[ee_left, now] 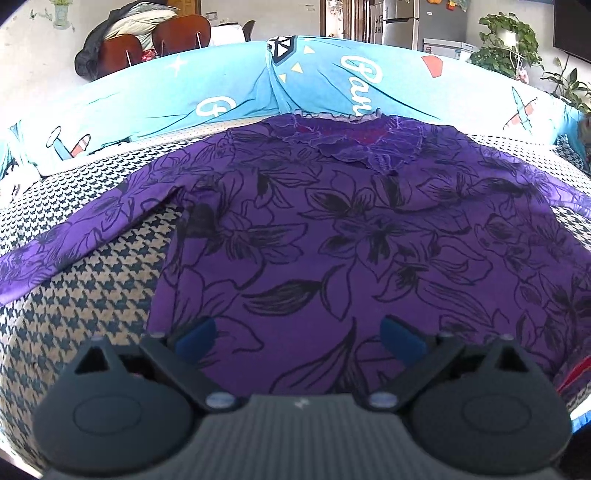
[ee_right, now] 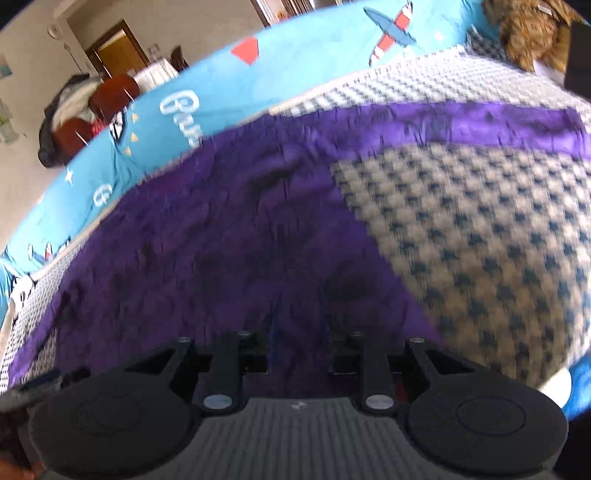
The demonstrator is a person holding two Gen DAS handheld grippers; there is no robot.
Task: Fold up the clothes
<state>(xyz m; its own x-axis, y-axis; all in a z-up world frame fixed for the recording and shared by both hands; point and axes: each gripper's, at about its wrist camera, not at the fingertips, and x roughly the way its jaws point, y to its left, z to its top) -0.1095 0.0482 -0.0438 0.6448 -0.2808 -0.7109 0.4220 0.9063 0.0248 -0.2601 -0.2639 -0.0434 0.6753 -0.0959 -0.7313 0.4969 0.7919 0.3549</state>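
Purple floral top (ee_left: pixel 332 236) lies spread flat on the houndstooth cover (ee_left: pixel 92 295), front up. Long axis runs 6 to 12 o'clock in left wrist view: ruffled neckline (ee_left: pixel 354 144) at 12, hem toward 6 near the camera. One sleeve (ee_left: pixel 74 236) stretches out toward 8–9 o'clock across the cover; other sleeve runs off toward 3. Blue printed bedding (ee_left: pixel 221 92) is bunched along the far edge at 12, just past the neckline.

Left gripper (ee_left: pixel 299 339) sits low at the hem end, pointing along the top's axis toward 12, level; blue pads (ee_left: pixel 195 336) spread wide apart w/ purple fabric showing between them, nothing pinched.

Right wrist view is motion-blurred. Right gripper (ee_right: pixel 299 332) is tilted, horizon sloping up to the right, over the top's body (ee_right: pixel 207 240), w/ a sleeve (ee_right: pixel 461 122) reaching toward 2 o'clock. Fingers look drawn narrow w/ purple cloth in the gap; can't tell if they actually pinch it. Brown plush toy (ee_right: pixel 528 33) at 1 o'clock.
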